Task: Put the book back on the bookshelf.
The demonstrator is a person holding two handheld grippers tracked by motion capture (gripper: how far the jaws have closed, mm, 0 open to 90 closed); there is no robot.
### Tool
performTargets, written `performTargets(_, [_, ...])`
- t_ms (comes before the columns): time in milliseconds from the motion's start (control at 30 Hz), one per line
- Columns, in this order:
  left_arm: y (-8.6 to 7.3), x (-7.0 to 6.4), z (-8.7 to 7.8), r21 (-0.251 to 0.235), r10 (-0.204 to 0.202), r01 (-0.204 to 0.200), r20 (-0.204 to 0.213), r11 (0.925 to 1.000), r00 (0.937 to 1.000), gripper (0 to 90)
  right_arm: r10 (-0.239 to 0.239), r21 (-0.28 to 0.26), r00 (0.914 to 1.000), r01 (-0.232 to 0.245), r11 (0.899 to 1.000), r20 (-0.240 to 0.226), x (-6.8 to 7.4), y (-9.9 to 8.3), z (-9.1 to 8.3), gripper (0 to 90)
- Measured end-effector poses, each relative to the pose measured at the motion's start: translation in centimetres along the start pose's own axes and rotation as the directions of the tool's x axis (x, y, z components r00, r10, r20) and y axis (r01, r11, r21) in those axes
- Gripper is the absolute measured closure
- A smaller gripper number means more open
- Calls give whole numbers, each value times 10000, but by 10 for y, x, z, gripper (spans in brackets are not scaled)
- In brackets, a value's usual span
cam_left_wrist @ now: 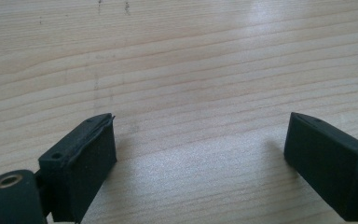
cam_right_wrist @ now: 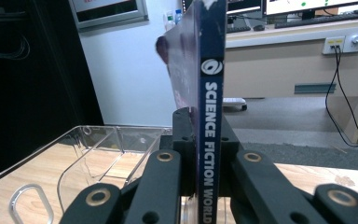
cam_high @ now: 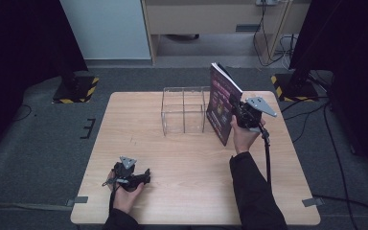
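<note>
A dark-covered magazine [cam_high: 223, 103], spine lettered "SCIENCE FICTION WORLD", is held upright at two o'clock on the counter [cam_high: 191, 158], just beside the clear rack [cam_high: 184, 110], clamped in the right tongs [cam_high: 235, 117]. The left tongs [cam_left_wrist: 200, 154] are spread wide, empty, at seven o'clock.

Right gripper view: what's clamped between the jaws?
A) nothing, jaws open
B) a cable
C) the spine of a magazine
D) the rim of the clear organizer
C: in the right gripper view the right gripper has both jaws pressed against the spine of the magazine, which reads "SCIENCE FICTION WORLD", while the clear organizer sits apart, lower left.
</note>
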State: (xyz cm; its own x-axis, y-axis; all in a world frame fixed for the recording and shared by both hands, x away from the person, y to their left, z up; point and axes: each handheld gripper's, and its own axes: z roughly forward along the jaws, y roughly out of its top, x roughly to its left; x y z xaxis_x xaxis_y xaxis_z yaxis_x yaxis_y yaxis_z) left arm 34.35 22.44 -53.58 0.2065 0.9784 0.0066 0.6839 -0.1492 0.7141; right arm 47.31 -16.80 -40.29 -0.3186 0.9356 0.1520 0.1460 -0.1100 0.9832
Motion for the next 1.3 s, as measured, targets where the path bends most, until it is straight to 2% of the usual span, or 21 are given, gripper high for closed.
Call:
performTargets(200, [0, 0, 0, -1, -2, 2, 1, 10000, 10000, 80, -100, -221, 10000, 100, 9997, 7, 3, -3, 4, 843])
performTargets(333, [0, 0, 0, -1, 0, 0, 0, 10000, 10000, 80, -192, -369, 9996, 199, 9991, 209, 5, -6, 6, 842])
performTargets(600, [0, 0, 0, -1, -5, 5, 2, 10000, 10000, 80, -172, -520, 9997, 182, 9985, 192, 1, -15, 1, 839])
performTargets(767, [0, 0, 0, -2, -6, 6, 1, 10000, 10000, 81, -248, -376, 9995, 255, 9990, 198, 0, -15, -1, 825])
performTargets(867, [0, 0, 0, -3, -4, 4, 1, 10000, 10000, 81, -296, -172, 9993, 300, 9994, 212, -2, -13, -1, 762])
performTargets(1233, [0, 0, 0, 5, -7, 7, 6, 10000, 10000, 80, -403, 39, 9990, 403, 9992, 183, -4, -11, -3, 660])
performTargets(1300, [0, 0, 0, 6, -6, 6, 6, 10000, 10000, 81, -450, 94, 9985, 447, 9990, 306, -6, -10, -3, 654])
